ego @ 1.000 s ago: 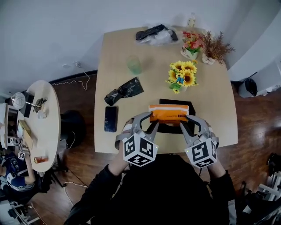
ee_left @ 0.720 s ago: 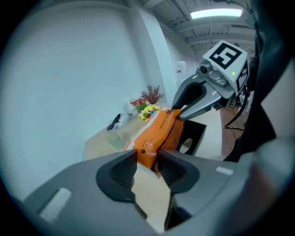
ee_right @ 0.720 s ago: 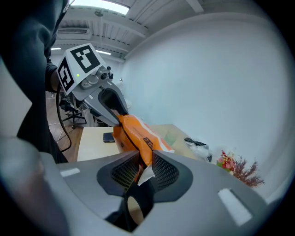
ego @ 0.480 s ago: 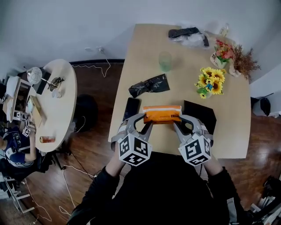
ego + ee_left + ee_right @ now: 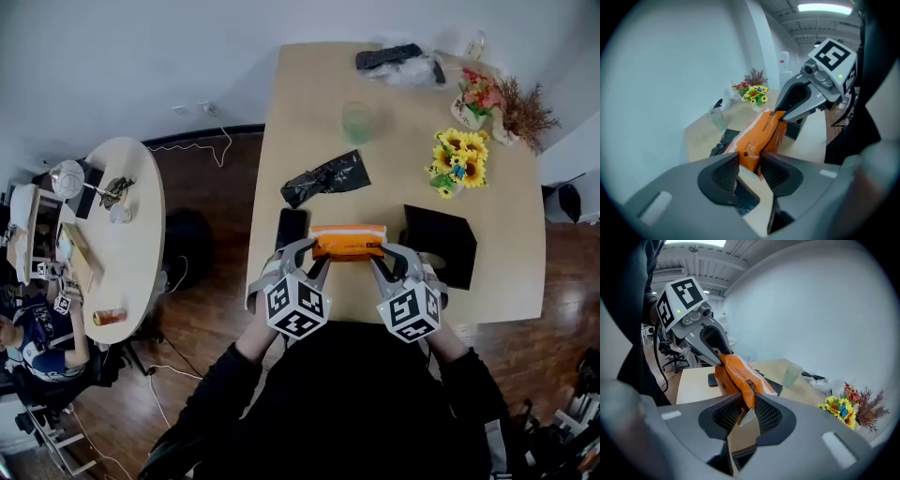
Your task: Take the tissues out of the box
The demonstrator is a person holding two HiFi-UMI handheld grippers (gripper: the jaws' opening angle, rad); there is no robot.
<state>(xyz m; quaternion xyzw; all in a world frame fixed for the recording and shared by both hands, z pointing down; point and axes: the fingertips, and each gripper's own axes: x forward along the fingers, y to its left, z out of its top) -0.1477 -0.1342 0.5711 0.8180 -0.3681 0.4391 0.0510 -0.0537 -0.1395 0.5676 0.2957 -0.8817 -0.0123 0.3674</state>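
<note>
A round side table point(image 5: 136, 244) stood at the far left, apart from the pale wooden table point(image 5: 300, 103). On the wooden table's left part lay a dark phone point(image 5: 292, 228). Beyond it was a crumpled black bag point(image 5: 326, 178), with a green cup point(image 5: 356, 122) farther back. The left gripper point(image 5: 315, 260) pinched the left end of the orange tissue pack point(image 5: 348, 242), its pads pressed against the wrapper. The pack hung level between the two grippers over the table's near edge, just beside the phone. The right gripper point(image 5: 379, 262) clamped the pack's right end, the wrapper creased between its pads. Just to the right sat a black box point(image 5: 441, 246), and behind it a bunch of sunflowers point(image 5: 459, 159).
</note>
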